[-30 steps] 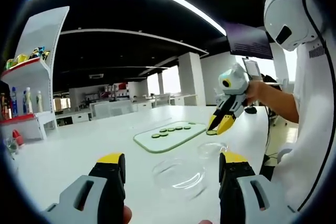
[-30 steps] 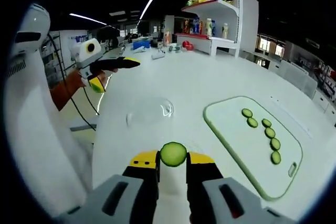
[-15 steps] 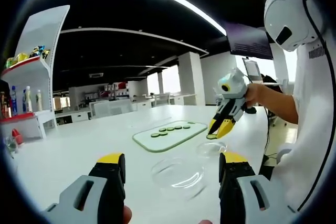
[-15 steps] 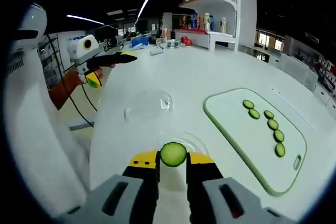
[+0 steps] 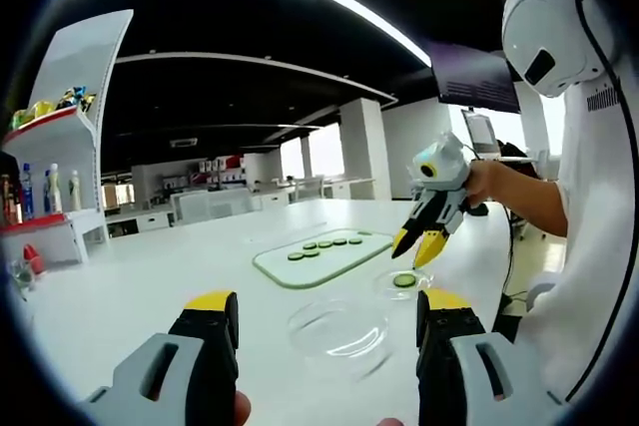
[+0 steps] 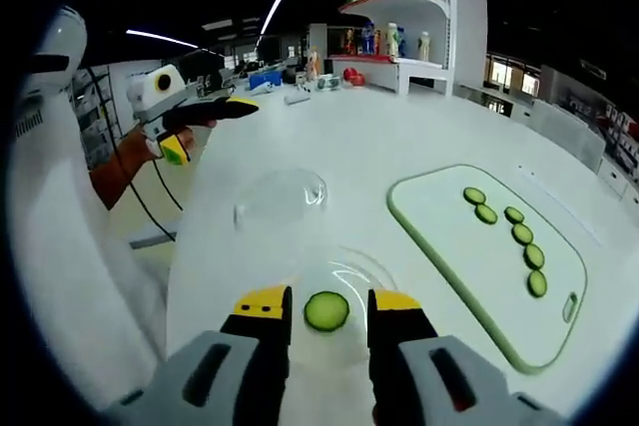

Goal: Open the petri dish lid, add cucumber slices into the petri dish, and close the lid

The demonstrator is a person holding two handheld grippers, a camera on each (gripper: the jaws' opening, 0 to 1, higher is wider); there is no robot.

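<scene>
clear plastic petri dish (image 6: 339,291) lies on the white table (image 6: 349,147), directly below the right gripper (image 6: 325,303), with one cucumber slice (image 6: 326,310) in it between the parted, empty jaws. remaining slices (image 6: 511,239) lie on the cutting board (image 6: 454,246) to that gripper's right. petri dish lid (image 5: 339,331) rests just ahead of the left gripper (image 5: 324,331), jaws wide, making it the nearer tool for closing.

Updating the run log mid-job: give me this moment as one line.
right gripper: open over dish | cucumber slice: lying in petri dish | lid: off, on table | left gripper: open | board slices: five left
</scene>
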